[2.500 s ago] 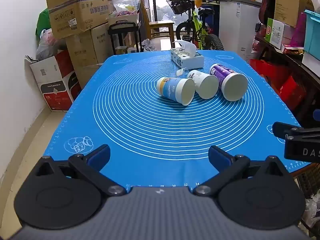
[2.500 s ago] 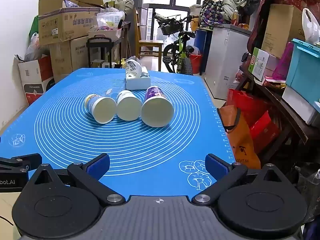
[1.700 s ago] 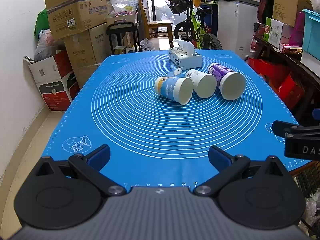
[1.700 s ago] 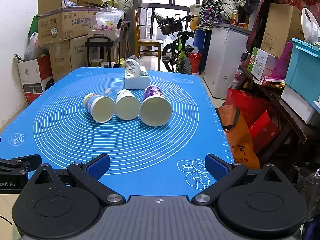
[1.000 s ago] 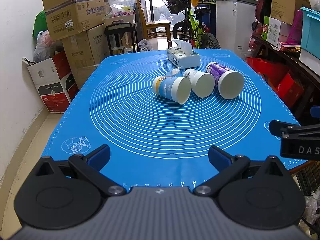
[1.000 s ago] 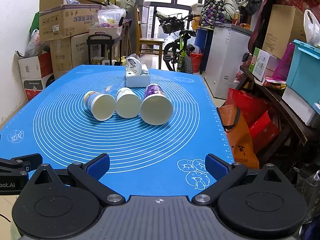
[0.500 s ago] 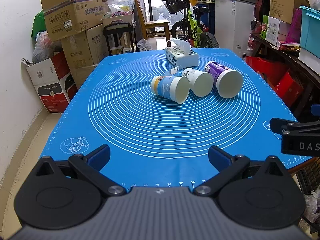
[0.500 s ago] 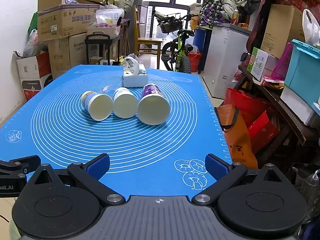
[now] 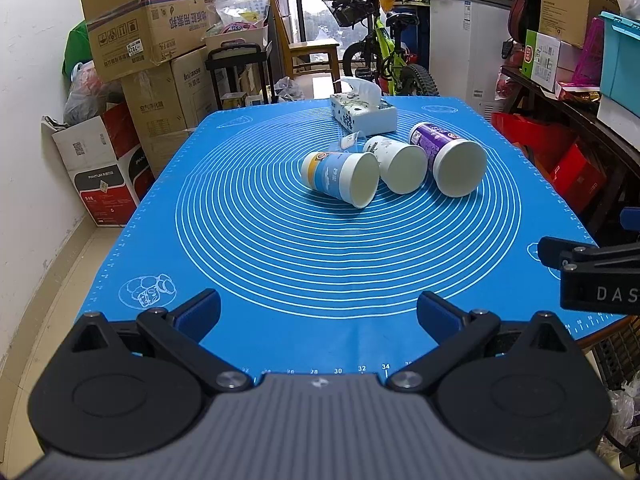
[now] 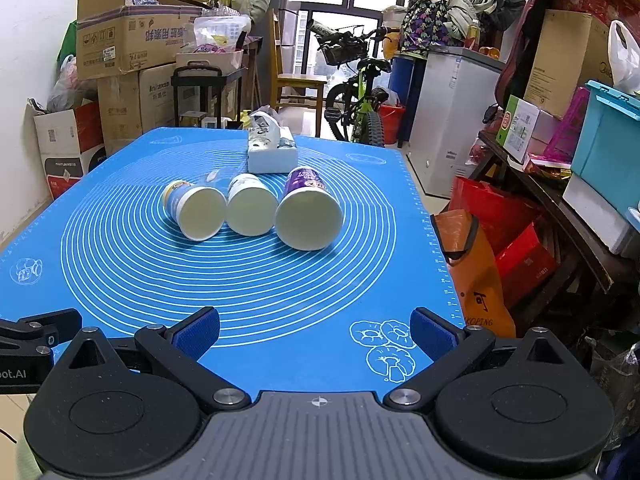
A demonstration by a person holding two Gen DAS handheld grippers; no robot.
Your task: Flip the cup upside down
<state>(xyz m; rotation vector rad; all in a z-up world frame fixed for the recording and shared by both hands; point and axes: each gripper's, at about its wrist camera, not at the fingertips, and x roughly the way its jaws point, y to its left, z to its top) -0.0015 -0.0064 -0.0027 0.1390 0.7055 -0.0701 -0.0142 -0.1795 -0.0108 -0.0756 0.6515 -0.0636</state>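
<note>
The left gripper (image 9: 318, 312) is spread wide with nothing between its blue pads (image 9: 199, 309), held low over the near edge of the blue mat (image 9: 280, 264). The right gripper (image 10: 315, 330) is likewise released, its pads (image 10: 433, 334) far apart and empty, hovering over the near right part of the mat beside a printed doughnut drawing (image 10: 383, 344). Each claw's black body shows at the edge of the other's view: the right one to the right of the left claw, the left one to the left of the right claw.

Well ahead of both claws, three cups lie on their sides in a row near the middle of the mat's rings, open mouths facing back toward the claws. From the left claw, the blue cup (image 9: 340, 178) lies straight ahead, tilted so its mouth points a little rightward; the white cup (image 9: 396, 164) is just beside it on the right, the two seeming to touch; the purple cup (image 9: 448, 164) is farthest right, close against the white one. From the right claw, the purple cup lies almost straight ahead and the other two ahead-left.

Beyond the cups, farther from the claws, sits a tissue box (image 9: 364, 114), near the mat's far edge. Past the table stand stacked cardboard boxes (image 9: 152, 36) ahead-left and a bicycle (image 9: 384, 60) ahead.
</note>
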